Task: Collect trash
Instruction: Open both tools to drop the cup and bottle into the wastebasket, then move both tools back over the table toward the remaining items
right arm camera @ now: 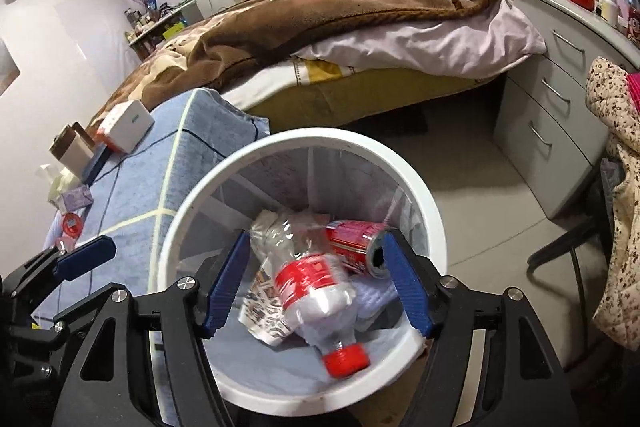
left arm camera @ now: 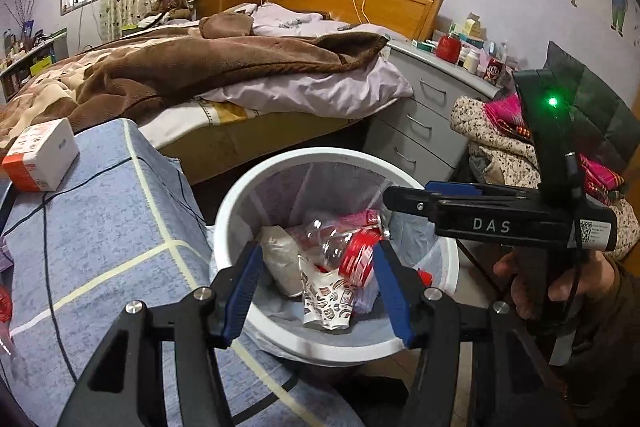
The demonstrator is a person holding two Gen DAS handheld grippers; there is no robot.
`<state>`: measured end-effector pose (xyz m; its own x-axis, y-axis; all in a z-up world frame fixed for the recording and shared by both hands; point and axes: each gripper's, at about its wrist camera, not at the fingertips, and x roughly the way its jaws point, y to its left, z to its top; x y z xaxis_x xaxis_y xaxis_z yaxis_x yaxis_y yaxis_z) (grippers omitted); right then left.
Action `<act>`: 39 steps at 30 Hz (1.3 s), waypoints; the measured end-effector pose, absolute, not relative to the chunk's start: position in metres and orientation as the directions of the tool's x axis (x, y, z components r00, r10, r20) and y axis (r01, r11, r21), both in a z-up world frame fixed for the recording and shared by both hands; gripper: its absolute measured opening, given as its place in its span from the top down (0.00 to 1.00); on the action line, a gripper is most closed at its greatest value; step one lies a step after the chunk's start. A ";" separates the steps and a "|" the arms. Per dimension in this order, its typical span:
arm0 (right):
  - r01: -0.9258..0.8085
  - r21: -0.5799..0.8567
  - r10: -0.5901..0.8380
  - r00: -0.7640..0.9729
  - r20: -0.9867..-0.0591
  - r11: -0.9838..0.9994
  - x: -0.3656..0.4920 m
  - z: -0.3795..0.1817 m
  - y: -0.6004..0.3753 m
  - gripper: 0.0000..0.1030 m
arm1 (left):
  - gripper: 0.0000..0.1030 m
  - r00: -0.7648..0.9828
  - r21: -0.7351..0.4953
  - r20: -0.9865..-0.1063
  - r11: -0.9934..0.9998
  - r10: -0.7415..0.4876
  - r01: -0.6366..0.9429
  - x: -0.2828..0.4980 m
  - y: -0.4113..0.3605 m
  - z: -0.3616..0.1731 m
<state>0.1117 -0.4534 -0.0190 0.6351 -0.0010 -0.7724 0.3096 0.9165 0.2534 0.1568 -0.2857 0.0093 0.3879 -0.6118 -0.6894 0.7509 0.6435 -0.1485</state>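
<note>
My left gripper [left arm camera: 316, 291] hangs over the white trash bin [left arm camera: 230, 211]. Its blue fingers [left arm camera: 244, 291] are spread apart and nothing is squeezed between them. A paper cup [left arm camera: 326, 303] with little pictures on it sits in the bin right under them.

My right gripper [right arm camera: 316, 283] is over the same bin [right arm camera: 430, 211]. Its fingers are wide apart too, and they hold nothing. Below them is a clear plastic bottle [right arm camera: 316, 291] with a red label and a red cap. It looks a bit blurry. I cannot tell if it has landed on the other trash. A red can [right arm camera: 354, 243] lies just behind it, on its side. A clear bag lines the bin.

Beside the bin, on the left, is a table with a blue cloth [right arm camera: 132, 187]. A white box [right arm camera: 126, 127] rests on it.

Farther back is a bed with a brown blanket [left arm camera: 192, 67]. Grey drawers [left arm camera: 424, 115] stand next to the bed.
</note>
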 end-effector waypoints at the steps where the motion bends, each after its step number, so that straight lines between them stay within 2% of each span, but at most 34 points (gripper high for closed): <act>1: 0.307 0.254 -0.001 0.638 -0.770 0.917 0.112 -0.018 -0.453 0.31 | 0.42 0.396 -0.147 -0.687 0.651 -0.609 0.745 0.157 -0.283 0.011; 17: 0.219 0.245 0.025 0.695 -0.719 0.945 0.114 0.000 -0.404 0.31 | 0.42 0.508 -0.149 -0.638 0.740 -0.579 0.656 0.157 -0.208 0.031; 26: 0.102 0.210 0.068 0.737 -0.672 0.972 0.129 0.008 -0.356 0.32 | 0.41 0.613 -0.108 -0.623 0.829 -0.487 0.549 0.162 -0.145 0.030; 36: 0.012 0.218 0.143 0.722 -0.677 0.976 0.163 0.005 -0.314 0.32 | 0.41 0.683 -0.143 -0.630 0.920 -0.369 0.365 0.186 -0.063 0.019; 39: -0.022 0.214 0.165 0.714 -0.680 0.977 0.174 0.004 -0.301 0.32 | 0.40 0.710 -0.114 -0.629 0.941 -0.316 0.318 0.190 -0.045 0.016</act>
